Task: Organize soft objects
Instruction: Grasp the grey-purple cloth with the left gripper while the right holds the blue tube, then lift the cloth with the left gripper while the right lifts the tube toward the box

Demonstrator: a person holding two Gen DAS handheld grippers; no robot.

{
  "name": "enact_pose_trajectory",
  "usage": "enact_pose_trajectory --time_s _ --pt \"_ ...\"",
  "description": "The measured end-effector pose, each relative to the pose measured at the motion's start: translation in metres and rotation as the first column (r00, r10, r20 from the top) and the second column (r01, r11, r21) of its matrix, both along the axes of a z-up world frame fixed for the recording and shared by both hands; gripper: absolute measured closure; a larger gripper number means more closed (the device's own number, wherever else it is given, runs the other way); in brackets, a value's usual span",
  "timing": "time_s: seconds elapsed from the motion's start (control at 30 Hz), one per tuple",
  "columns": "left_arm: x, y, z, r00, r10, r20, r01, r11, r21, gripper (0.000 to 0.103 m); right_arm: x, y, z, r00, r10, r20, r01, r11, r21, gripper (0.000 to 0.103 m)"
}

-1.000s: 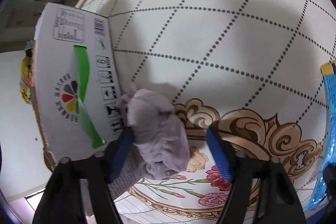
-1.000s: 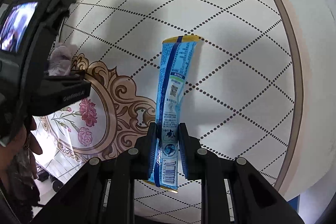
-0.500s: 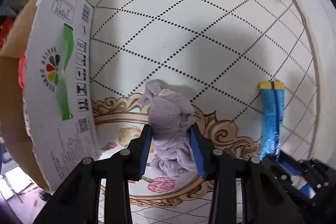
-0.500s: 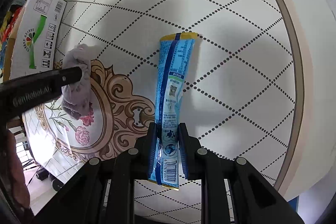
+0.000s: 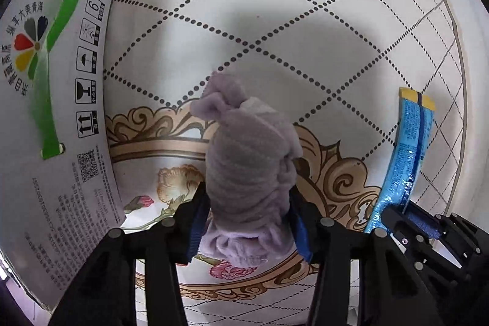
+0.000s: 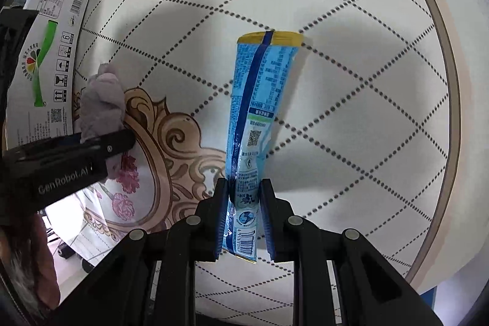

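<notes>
The left gripper, black with blue rubbery pads, is closed around a bundled lilac cloth. The cloth is soft and fuzzy, ribbed in folds, with a knotted tuft at its far end. It sits just beside a white cardboard box, smooth and printed with a green stripe, a flower logo and handling symbols. Whether cloth and box touch cannot be told.

The right gripper pinches the near end of a long blue plastic packet. The packet is glossy and flat, narrow at the gripper and widening to a yellow sealed edge at its far end, with a darker blue seam down its length.

Beneath both lies a round table with a cream surface, a diamond grid of dark dotted lines, gold scrollwork, pink flowers and a tan rim.
</notes>
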State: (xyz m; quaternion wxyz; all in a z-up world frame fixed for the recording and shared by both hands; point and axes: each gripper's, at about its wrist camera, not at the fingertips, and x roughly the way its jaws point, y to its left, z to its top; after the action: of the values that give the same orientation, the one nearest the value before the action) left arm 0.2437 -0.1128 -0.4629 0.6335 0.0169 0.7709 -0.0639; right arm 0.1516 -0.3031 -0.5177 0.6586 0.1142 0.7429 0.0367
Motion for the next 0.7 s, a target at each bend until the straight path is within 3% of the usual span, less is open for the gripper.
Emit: enact_pose_trajectory --time_s 0.03,0.2,0.43,0.57,0.7 --pt "-0.011 -0.001 0.007 1.000 0.010 -0.004 -0.010 1.000 -0.016 0.069 0.001 0.002 0.001 1.000 0.012 0.008 -0.012 1.000 -0.013 0.080" --pt "-0.048 -0.005 0.014 0.999 0.032 -0.032 -0.035 0.992 -0.118 0.069 -0.011 0.017 0.003 0.991 0.132 -0.023 -0.132 0.991 -0.024 0.081" --pt "-0.054 -0.010 0.004 1.000 0.008 -0.026 -0.010 0.997 -0.074 0.067 -0.008 0.006 -0.003 0.997 0.057 -0.050 -0.056 0.998 0.015 0.075" --pt "-0.044 -0.022 0.001 1.000 0.010 -0.025 -0.012 0.998 -0.067 0.067 -0.004 0.013 -0.009 0.996 0.076 -0.054 -0.079 0.995 -0.055 0.066" --pt "-0.043 -0.032 0.008 1.000 0.007 -0.014 -0.009 0.997 -0.078 0.069 -0.007 0.022 -0.006 0.998 0.070 -0.005 -0.070 0.991 -0.111 0.068"
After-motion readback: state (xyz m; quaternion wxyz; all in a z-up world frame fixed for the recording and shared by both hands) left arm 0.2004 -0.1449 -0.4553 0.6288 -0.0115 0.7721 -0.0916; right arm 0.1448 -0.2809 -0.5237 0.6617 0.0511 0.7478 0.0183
